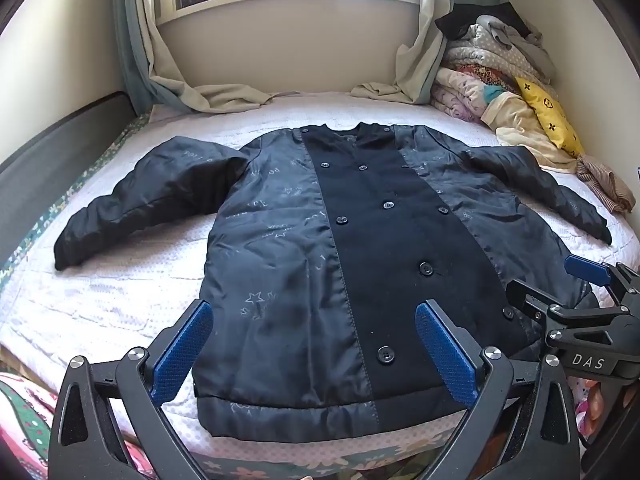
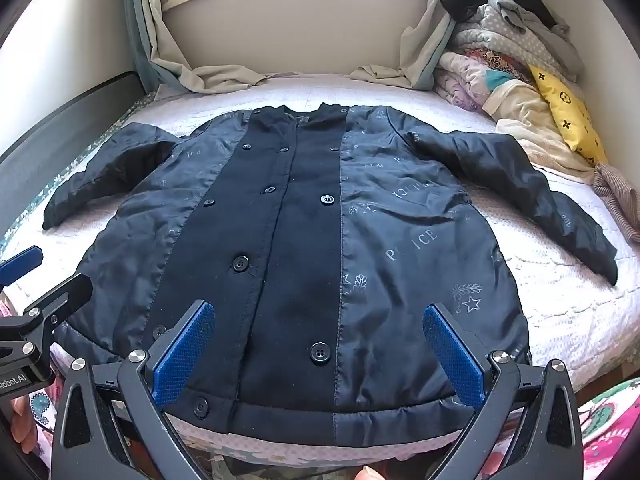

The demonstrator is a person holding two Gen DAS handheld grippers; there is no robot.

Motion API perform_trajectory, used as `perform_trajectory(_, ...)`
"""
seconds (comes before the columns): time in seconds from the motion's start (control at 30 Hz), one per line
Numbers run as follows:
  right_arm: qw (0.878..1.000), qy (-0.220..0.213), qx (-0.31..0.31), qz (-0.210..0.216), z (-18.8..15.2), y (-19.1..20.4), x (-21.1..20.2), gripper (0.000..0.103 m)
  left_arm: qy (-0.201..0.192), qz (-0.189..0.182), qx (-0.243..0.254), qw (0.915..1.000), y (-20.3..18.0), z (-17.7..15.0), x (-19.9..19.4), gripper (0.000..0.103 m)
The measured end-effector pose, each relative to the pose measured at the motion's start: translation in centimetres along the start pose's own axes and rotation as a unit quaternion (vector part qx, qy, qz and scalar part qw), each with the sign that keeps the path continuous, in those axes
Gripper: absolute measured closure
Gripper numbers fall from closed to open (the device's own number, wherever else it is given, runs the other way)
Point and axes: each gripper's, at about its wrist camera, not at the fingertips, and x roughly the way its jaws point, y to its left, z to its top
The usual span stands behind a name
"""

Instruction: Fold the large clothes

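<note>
A dark navy buttoned jacket (image 1: 340, 248) lies flat and face up on the bed, both sleeves spread out to the sides; it also shows in the right wrist view (image 2: 320, 240). My left gripper (image 1: 316, 312) is open and empty, hovering over the hem's left part. My right gripper (image 2: 320, 316) is open and empty, hovering over the hem's right part. The right gripper also shows at the right edge of the left wrist view (image 1: 556, 284). The left gripper's fingertips (image 2: 24, 258) show at the left edge of the right wrist view.
The bed (image 1: 120, 280) has a pale quilted cover. A pile of folded bedding and a yellow pillow (image 1: 548, 116) sits at the far right corner. Curtains (image 1: 208, 96) drape onto the bed's far edge below a window. A dark bed rail (image 1: 60, 140) runs along the left.
</note>
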Motion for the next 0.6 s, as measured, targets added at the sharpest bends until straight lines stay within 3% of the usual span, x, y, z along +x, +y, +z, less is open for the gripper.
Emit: perform_trajectory(0.6, 1.0, -0.001, 0.0, -0.001, 0.0, -0.02, -0.02, 0.0, 0.0, 0.0, 0.0, 1.0, -0.05, -0.04, -0.03, 0.001)
